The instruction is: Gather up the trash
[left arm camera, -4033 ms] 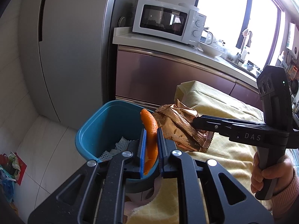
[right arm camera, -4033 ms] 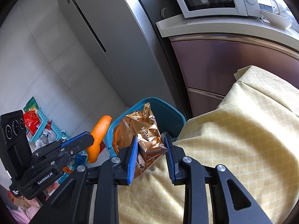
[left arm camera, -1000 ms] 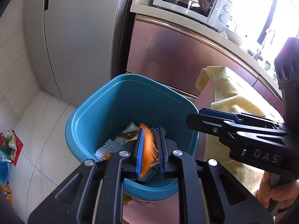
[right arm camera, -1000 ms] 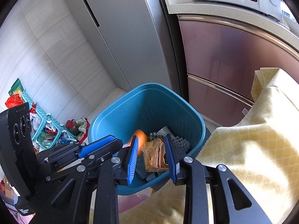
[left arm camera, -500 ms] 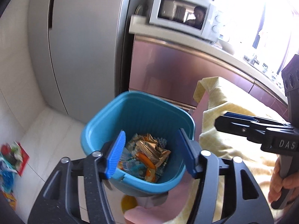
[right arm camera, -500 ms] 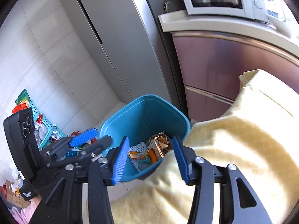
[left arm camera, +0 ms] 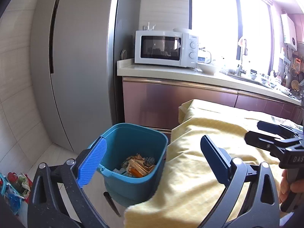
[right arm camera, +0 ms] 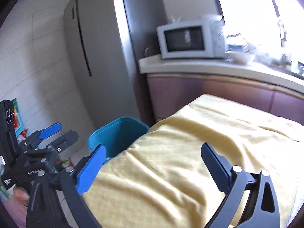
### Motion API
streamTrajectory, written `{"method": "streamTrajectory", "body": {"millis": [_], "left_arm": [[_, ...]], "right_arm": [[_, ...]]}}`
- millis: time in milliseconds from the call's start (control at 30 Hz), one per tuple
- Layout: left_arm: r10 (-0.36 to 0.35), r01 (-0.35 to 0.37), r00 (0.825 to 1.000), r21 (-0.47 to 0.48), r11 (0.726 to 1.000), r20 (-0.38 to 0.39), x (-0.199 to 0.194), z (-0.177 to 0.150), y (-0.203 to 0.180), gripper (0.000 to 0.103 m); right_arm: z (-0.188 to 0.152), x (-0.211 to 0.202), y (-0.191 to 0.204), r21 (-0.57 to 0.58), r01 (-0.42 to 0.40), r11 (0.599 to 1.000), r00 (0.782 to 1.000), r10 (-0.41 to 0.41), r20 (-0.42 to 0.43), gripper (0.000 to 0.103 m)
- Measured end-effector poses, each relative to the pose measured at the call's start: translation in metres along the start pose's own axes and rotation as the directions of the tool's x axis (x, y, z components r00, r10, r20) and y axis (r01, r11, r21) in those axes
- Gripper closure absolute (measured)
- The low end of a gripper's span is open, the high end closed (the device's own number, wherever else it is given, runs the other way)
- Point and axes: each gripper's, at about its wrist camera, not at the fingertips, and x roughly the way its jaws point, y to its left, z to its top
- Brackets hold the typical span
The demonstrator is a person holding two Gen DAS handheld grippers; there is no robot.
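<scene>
A teal trash bin (left arm camera: 133,133) stands on the floor beside the table and holds the gold wrapper and orange peel (left arm camera: 137,166) among other scraps. It also shows in the right wrist view (right arm camera: 117,131), partly behind the cloth. My left gripper (left arm camera: 152,157) is open and empty, above the bin's right side and the table edge. My right gripper (right arm camera: 152,163) is open and empty over the yellow tablecloth (right arm camera: 190,152). The right gripper also shows at the right edge of the left wrist view (left arm camera: 273,138). The left gripper shows at the left of the right wrist view (right arm camera: 55,133).
A grey fridge (left arm camera: 76,66) stands behind the bin. A counter with a white microwave (left arm camera: 165,47) and pink cabinets (left arm camera: 171,102) runs along the back. Colourful bags and baskets (left arm camera: 13,186) lie on the floor at the left.
Both grippers let go of the orange peel and the gold wrapper into the bin, opened wide, and have pulled up and back over the table.
</scene>
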Motion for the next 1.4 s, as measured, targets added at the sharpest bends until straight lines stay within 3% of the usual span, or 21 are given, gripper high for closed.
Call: {"method": "streamTrajectory", "body": {"millis": [200, 333, 567, 867, 1400], "left_arm": [[-0.027, 0.027, 0.998, 0.004, 1.0, 0.055, -0.026, -0.005, -0.039, 0.006], [-0.031, 0.028, 0.994, 0.03, 0.999, 0.1, -0.04, -0.008, -0.065, 0.006], [-0.057, 0.047, 0.987, 0.073, 0.996, 0.149, -0.058, -0.01, -0.097, 0.006], [-0.083, 0.067, 0.978, 0.091, 0.994, 0.193, -0.072, -0.012, -0.109, 0.006], [-0.092, 0.066, 0.969, 0.116, 0.991, 0.231, -0.08, -0.015, -0.119, 0.006]], "right_arm": [[-0.026, -0.055, -0.022, 0.035, 0.151, 0.988, 0.982, -0.154, 0.111, 0.006], [-0.038, -0.082, -0.031, 0.053, 0.246, 0.968, 0.952, -0.252, 0.173, 0.006], [-0.056, -0.118, -0.038, 0.093, 0.335, 0.937, 0.901, -0.348, 0.258, 0.006], [-0.067, -0.138, -0.046, 0.131, 0.397, 0.908, 0.857, -0.418, 0.302, 0.006], [-0.071, -0.156, -0.048, 0.149, 0.411, 0.899, 0.838, -0.437, 0.327, 0.006]]}}
